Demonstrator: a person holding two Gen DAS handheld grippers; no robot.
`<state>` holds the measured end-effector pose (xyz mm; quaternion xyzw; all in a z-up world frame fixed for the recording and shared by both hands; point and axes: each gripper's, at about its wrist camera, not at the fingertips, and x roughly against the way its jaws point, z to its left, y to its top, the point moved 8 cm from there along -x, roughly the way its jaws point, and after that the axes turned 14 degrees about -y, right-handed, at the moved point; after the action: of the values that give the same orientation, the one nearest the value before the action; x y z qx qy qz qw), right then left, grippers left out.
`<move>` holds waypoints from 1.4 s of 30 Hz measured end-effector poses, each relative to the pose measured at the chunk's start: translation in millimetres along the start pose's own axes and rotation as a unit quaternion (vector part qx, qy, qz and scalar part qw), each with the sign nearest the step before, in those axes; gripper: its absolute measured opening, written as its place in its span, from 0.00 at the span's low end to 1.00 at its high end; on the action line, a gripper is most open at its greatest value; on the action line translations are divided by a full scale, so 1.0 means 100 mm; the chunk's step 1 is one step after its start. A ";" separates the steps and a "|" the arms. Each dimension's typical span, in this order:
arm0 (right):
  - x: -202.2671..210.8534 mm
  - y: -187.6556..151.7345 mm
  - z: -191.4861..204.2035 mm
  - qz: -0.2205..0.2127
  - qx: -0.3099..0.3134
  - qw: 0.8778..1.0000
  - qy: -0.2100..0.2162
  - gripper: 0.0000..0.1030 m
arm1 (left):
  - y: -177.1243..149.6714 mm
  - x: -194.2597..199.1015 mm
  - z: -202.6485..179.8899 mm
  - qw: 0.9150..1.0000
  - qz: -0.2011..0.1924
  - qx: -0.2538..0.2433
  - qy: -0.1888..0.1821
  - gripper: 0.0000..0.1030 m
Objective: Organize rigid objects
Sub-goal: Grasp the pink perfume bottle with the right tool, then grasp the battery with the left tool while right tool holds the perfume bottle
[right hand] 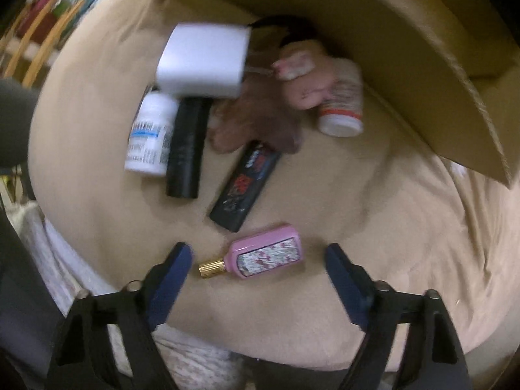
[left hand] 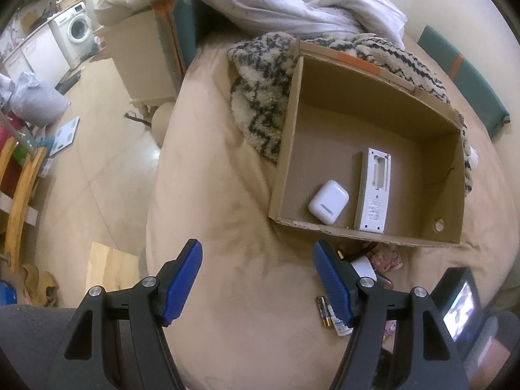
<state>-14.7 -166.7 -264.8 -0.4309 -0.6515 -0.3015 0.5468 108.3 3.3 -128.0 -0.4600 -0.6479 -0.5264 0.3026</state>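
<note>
An open cardboard box (left hand: 450, 175) lies on a beige bed and holds a white earbud case (left hand: 328, 201) and a white remote (left hand: 373, 191). My left gripper (left hand: 258, 253) is open and empty above the bed, short of the box. My right gripper (right hand: 258, 256) is open, with a pink perfume bottle (right hand: 263, 258) lying between its fingers on the bed. Beyond it lie a black flat case (right hand: 245, 183), a black cylinder (right hand: 188, 149), a white pill bottle (right hand: 151, 136), a white block (right hand: 203, 60), a white and orange bottle (right hand: 343, 104) and pink soft items (right hand: 302, 78).
Batteries (left hand: 323, 312) and small items lie by my left gripper's right finger. A patterned rug (left hand: 260, 97) and a white duvet (left hand: 292, 0) lie behind the box. The bed's edge drops to the floor at left. The box wall (right hand: 390, 48) overhangs the far items in the right wrist view.
</note>
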 end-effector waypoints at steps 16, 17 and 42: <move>0.95 -0.08 -0.15 -0.181 -0.058 0.982 0.006 0.64 | -0.19 -0.29 0.05 0.998 0.057 0.029 -0.008 0.66; 1.06 -0.05 -0.21 -0.205 -0.073 0.976 0.006 0.64 | -0.20 -0.31 0.05 0.998 0.060 0.030 -0.010 0.66; 1.52 0.12 -0.83 -0.323 -0.248 0.911 0.063 0.64 | -0.82 -1.31 -0.21 0.972 0.234 0.024 -0.022 0.54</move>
<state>28.8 -197.8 -99.7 -0.2990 -0.6235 -0.6401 0.3348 83.3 -55.2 -270.3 -0.6026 -0.5416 -0.4150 0.4140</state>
